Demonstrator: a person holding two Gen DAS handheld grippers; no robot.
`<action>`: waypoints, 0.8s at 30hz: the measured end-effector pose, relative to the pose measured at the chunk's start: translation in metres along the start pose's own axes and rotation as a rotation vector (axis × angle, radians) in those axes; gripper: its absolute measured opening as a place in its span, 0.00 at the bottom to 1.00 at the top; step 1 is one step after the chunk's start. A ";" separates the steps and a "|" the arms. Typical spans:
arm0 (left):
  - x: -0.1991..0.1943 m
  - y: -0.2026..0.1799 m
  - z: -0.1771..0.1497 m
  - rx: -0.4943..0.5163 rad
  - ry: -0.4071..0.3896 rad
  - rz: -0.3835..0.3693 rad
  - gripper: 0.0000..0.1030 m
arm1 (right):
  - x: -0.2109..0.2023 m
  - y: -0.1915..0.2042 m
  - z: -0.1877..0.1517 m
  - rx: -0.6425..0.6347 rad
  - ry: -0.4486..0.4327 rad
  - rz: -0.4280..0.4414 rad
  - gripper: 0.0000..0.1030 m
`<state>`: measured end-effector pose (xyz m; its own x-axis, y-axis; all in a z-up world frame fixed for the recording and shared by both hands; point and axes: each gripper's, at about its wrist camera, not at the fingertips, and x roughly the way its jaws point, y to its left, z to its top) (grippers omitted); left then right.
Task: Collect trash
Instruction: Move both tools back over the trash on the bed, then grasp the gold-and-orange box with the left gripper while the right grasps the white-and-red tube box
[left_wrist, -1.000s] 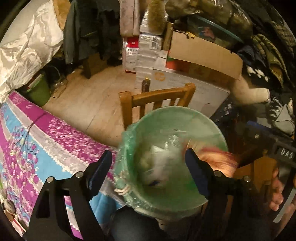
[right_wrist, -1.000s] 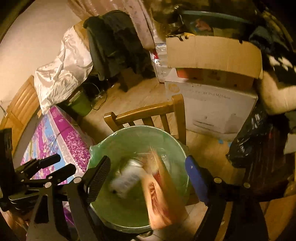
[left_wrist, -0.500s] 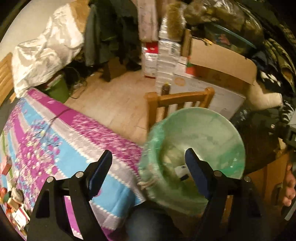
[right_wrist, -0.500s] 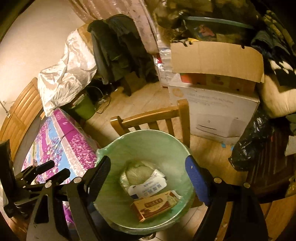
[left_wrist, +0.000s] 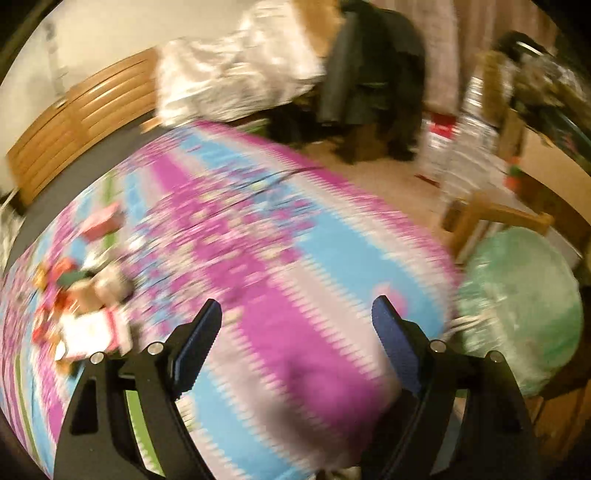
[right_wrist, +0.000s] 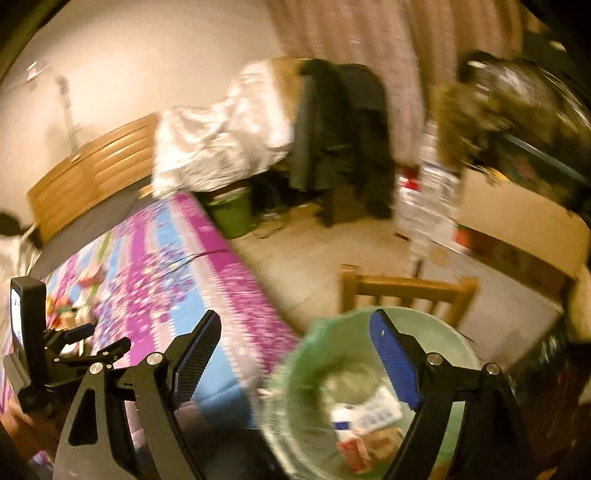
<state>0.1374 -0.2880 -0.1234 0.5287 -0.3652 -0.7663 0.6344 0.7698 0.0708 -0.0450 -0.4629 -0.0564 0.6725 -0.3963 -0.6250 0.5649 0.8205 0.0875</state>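
Judging by its look, the trash (left_wrist: 85, 306) heaped at the far left of the table (left_wrist: 295, 332) is light, crushable packaging, best pinched across a flat box face, both the left gripper (left_wrist: 295, 332) and right gripper (right_wrist: 295, 341) gaping empty.

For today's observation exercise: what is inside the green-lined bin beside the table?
In the right wrist view, the green-lined bin holds a white packet, a small reddish-brown carton and pale crumpled wrapping. The picture is blurred; anything beneath them is covered.

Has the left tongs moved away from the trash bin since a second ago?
Yes. The left tongs, open and empty, swung off the green-lined bin leftward over the tablecloth.
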 end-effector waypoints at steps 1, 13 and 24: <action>-0.001 0.022 -0.010 -0.038 0.005 0.028 0.78 | 0.006 0.016 0.001 -0.029 0.007 0.027 0.81; -0.033 0.220 -0.103 -0.467 0.075 0.268 0.78 | 0.065 0.200 -0.021 -0.406 0.066 0.264 0.81; -0.028 0.355 -0.135 -0.858 0.120 0.256 0.81 | 0.097 0.364 -0.068 -0.846 0.028 0.523 0.81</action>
<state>0.2712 0.0664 -0.1631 0.5028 -0.1087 -0.8575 -0.1588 0.9636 -0.2153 0.1937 -0.1751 -0.1379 0.7219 0.1005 -0.6847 -0.3343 0.9169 -0.2179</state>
